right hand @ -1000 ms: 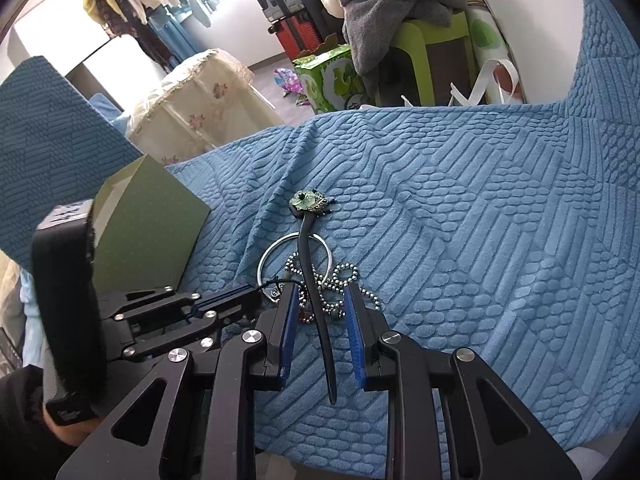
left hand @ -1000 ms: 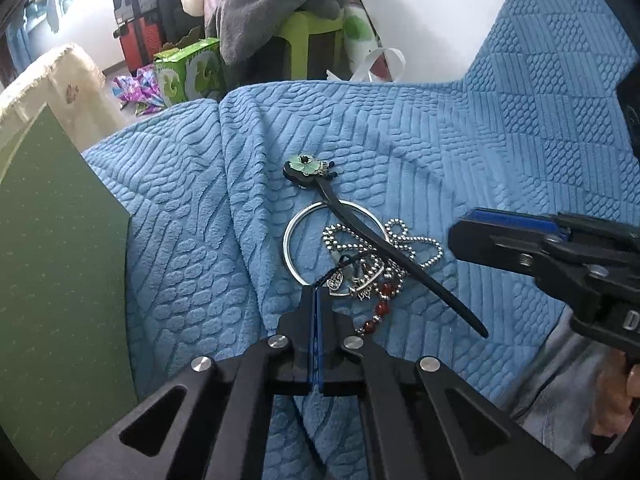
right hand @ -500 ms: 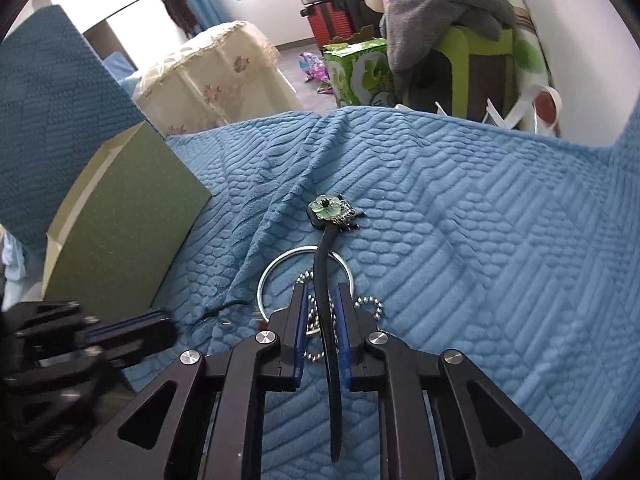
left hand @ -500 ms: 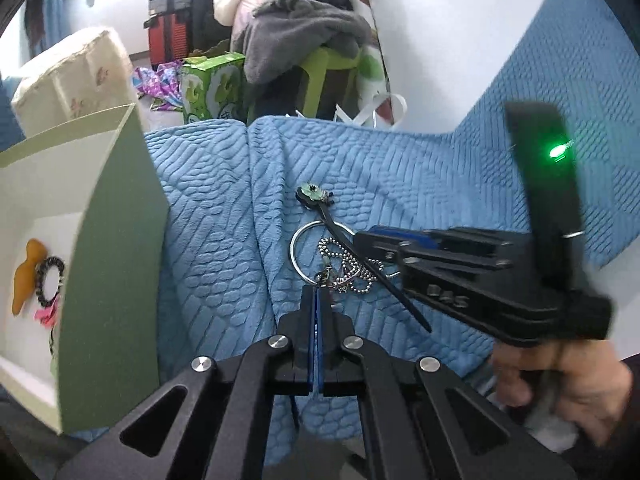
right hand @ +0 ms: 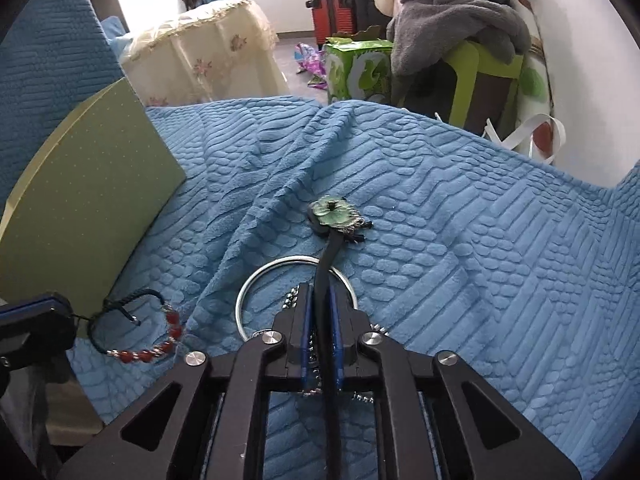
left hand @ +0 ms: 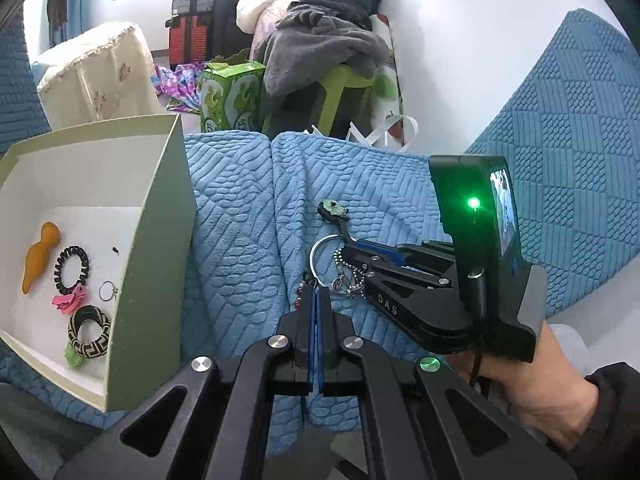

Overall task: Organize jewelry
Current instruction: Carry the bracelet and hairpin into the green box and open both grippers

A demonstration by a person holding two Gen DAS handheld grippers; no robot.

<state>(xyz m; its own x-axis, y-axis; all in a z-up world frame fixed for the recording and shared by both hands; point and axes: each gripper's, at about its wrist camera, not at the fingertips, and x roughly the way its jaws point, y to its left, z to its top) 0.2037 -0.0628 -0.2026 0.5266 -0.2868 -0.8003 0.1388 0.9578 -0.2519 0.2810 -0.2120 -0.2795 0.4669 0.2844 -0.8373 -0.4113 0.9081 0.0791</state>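
Centrally, the right gripper [right hand: 321,320] has just been closing and now clamps the shaft of a long black hairpin topped with a green flower ornament [right hand: 335,213] (shaft between the blue pads), the flower end resting on the blue textured blanket [right hand: 460,240]. Beneath the hairpin lie a plain silver metal bangle [right hand: 245,292] and a silver ball-chain necklace [left hand: 340,258], partly covered by the claw. The left gripper [left hand: 315,300] is fully closed on the dark cord of a red-beaded bracelet [right hand: 156,350], which hangs from its tip just above the blanket. Further left stands an open green cardboard box with a white interior [left hand: 160,240], holding an orange gourd-shaped piece [left hand: 38,256], a black spiral hair tie [left hand: 73,270], a small ring [left hand: 108,291], a pink bow [left hand: 68,302] and a patterned black-and-cream bangle [left hand: 89,333]. A hand [left hand: 532,376] grips the right tool.
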